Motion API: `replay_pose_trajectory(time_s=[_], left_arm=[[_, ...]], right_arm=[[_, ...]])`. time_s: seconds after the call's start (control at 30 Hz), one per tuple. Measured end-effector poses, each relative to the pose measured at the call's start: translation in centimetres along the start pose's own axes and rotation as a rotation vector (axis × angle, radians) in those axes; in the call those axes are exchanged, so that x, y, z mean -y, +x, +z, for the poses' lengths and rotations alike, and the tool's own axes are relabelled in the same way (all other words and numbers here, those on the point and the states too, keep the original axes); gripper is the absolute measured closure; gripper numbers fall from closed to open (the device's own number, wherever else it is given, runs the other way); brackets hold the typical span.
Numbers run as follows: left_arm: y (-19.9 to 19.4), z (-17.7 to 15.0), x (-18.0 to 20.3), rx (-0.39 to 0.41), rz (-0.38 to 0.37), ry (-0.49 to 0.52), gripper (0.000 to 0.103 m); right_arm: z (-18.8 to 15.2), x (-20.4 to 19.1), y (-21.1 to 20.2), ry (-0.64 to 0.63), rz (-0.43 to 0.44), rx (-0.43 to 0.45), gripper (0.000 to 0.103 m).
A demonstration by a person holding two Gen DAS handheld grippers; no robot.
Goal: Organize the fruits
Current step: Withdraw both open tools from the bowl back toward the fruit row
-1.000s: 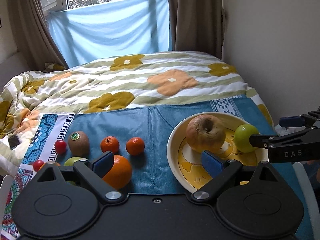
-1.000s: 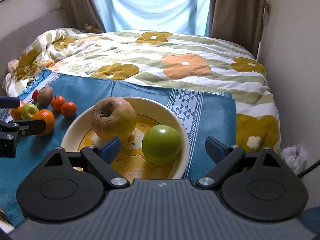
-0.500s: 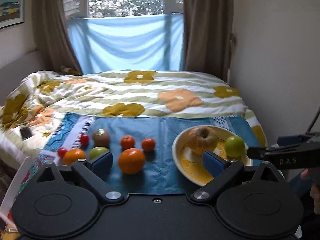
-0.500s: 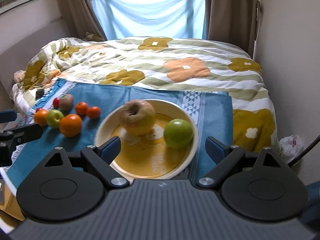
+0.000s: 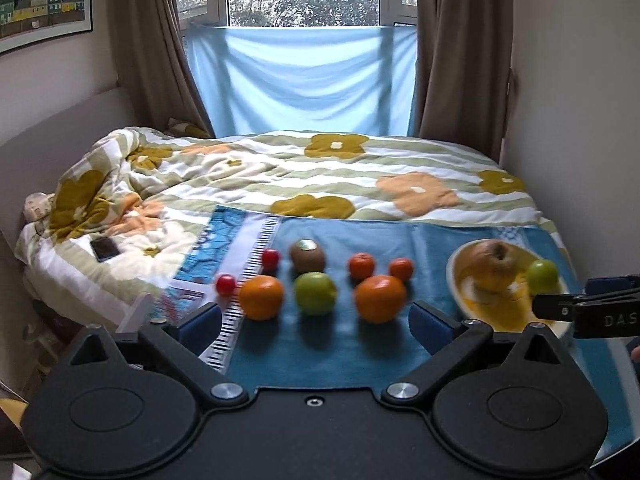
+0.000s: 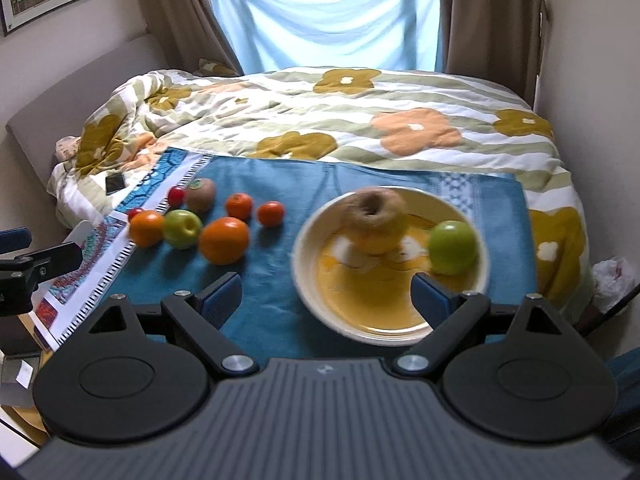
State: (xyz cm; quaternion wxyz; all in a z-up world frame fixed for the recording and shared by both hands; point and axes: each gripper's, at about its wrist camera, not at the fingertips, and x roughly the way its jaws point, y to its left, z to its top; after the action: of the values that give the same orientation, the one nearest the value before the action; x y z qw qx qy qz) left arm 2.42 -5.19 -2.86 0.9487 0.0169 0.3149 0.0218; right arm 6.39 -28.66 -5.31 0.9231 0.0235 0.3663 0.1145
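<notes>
A cream plate (image 6: 308, 280) with a yellow centre sits on a blue cloth (image 6: 276, 320) on the bed. It holds a big brownish apple (image 6: 376, 216) and a green apple (image 6: 452, 246). Left of it lie two oranges (image 6: 224, 240), a green apple (image 6: 182, 228), two tangerines (image 6: 240, 206), a kiwi (image 6: 200, 194) and two cherry tomatoes (image 6: 175, 195). My right gripper (image 6: 326, 296) is open and empty, held back above the plate's near rim. My left gripper (image 5: 316, 320) is open and empty, held back in front of the loose fruit (image 5: 314, 292); the plate (image 5: 460, 296) is to its right.
A flowered duvet (image 6: 360, 120) covers the bed behind the cloth. A phone (image 6: 115, 183) lies on it at the left. A wall runs along the right side, with a white bag (image 6: 614, 280) on the floor. Curtains and a window are at the back.
Both grippers have pulled back and risen from the bed, so the fruit and plate look smaller and farther. The fruit has not moved. Both stay open.
</notes>
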Motion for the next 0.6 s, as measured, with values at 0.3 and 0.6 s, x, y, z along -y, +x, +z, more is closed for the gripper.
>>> replay_pose_trajectory(time_s=[0.3, 0.6], left_arm=[[3.4, 0.7, -6.2, -0.01, -0.016, 0.056, 0.002], [9.3, 1.0, -9.9, -0.08, -0.091, 0.038, 0.002]], right_arm=[[0.4, -5.8, 2.8, 0.061, -0.016, 0.004, 0.0], [0.8, -9.6, 7.5, 0.086, -0.081, -0.013, 0.0]])
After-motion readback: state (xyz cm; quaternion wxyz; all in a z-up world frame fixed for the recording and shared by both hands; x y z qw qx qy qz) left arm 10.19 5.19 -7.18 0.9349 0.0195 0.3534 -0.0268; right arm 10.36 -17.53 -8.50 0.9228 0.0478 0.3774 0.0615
